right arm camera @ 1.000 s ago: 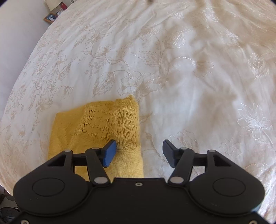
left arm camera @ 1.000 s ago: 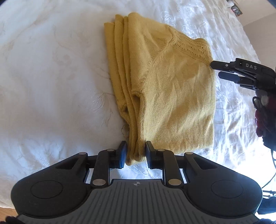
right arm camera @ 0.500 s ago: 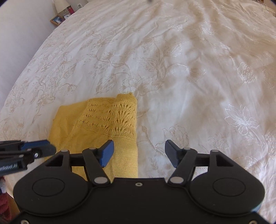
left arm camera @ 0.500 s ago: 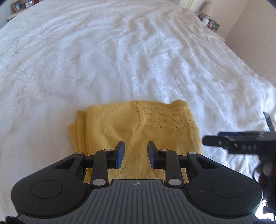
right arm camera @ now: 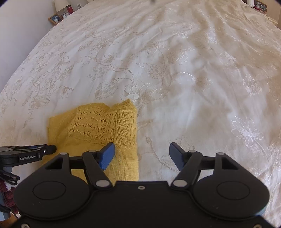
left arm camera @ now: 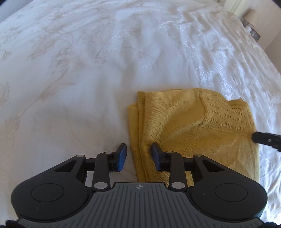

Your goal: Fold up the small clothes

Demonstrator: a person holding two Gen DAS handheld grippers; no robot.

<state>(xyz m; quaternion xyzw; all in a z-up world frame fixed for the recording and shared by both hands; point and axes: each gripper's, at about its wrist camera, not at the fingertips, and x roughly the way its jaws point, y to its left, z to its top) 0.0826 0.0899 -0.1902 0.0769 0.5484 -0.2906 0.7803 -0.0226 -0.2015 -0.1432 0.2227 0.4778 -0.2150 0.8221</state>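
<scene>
White bedding embroidered with pale flowers is covering a bed (right arm camera: 175, 73) that is filling both wrist views. Over it, the left gripper (left arm camera: 138, 156) is pointing steeply down with its jaws opening; the folded edge of a mustard-yellow knitted garment (left arm camera: 184, 126) is lying between the blue pads (left arm camera: 122, 157), which are not pressing on it. The right gripper (right arm camera: 141, 154) is also angling down, jaws opening wide, with the garment's right edge and bare bedding showing between them; nothing is being gripped. The garment is lying folded into a neat rectangle on the bed, its lacy openwork panel facing up at the far right corner. In the right wrist view, the side of the left gripper is reaching in from the left edge, and white lettering on it is reading "GenRobot.AI". Beyond the bed, picture frames (right arm camera: 56, 18) are standing on a bedside surface against a pale wall, and a lamp (left arm camera: 250, 15) is sitting by the far corner.
</scene>
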